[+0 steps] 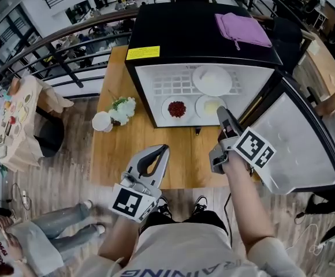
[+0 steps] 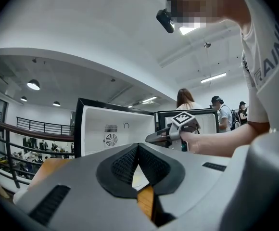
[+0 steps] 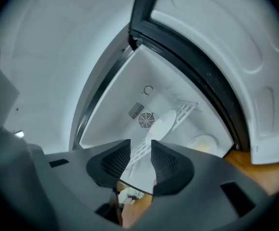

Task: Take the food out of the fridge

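You are holding the right claw [image 1: 223, 114] at the mouth of the open fridge [image 1: 185, 39], on the side toward its swung-out door [image 1: 294, 143]. Its jaws are standing partly apart with nothing between them; the right gripper view [image 3: 140, 150] is showing only the white interior through the gap. You are keeping the left claw [image 1: 162, 150] back over the near part of the bench [image 1: 127, 160], pointing level at the fridge. Its tips are meeting and it is gripping nothing [image 2: 138, 148].

The fridge is sitting at the far edge of the bench, and the food is all sitting inside it. The red food [image 1: 177, 109] is lying on a white plate on the fridge floor. A plate of pale yellow food [image 1: 211, 105] is sitting beside it, just ahead of your right claw. A third white plate [image 1: 197, 81] is resting on the wire shelf [image 1: 170, 85] above.

A purple cloth [image 1: 242, 29] is lying on the fridge top. Flowers [image 1: 123, 109] and a white cup [image 1: 101, 122] are standing by the bench's left edge.
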A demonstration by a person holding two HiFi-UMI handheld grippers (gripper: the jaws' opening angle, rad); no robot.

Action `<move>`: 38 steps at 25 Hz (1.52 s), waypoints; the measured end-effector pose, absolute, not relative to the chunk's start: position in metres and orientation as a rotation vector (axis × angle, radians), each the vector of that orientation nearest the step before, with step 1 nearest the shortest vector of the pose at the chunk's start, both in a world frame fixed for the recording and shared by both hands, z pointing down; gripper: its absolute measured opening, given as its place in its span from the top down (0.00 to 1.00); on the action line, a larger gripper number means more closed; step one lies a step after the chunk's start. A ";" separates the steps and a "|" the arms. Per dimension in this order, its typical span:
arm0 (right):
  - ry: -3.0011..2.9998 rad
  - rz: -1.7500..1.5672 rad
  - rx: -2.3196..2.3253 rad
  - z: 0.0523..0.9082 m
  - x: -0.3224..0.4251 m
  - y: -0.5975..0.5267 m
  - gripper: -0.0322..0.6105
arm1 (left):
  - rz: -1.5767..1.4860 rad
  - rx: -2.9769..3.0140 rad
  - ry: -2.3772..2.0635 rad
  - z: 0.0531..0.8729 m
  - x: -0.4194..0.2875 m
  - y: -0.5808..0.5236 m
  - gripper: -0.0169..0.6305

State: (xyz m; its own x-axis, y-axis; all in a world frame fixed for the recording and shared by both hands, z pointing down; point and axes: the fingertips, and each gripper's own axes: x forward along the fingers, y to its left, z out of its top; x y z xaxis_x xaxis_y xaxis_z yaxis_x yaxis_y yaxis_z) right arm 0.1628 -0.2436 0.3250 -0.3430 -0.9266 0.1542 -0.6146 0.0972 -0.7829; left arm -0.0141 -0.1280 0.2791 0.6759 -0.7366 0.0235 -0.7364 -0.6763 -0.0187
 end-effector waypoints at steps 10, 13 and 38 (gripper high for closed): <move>1.589 -1.331 -1.461 0.362 0.168 -0.295 0.74 | -0.078 -2.884 1.272 0.294 -0.034 -0.140 0.96; 1.513 -1.361 -1.455 0.373 0.170 -0.305 0.74 | -0.078 -2.902 1.270 0.294 -0.037 -0.147 0.96; 1.228 -1.457 -1.398 0.398 0.186 -0.333 0.85 | -0.105 -2.941 1.245 0.305 -0.049 -0.158 0.96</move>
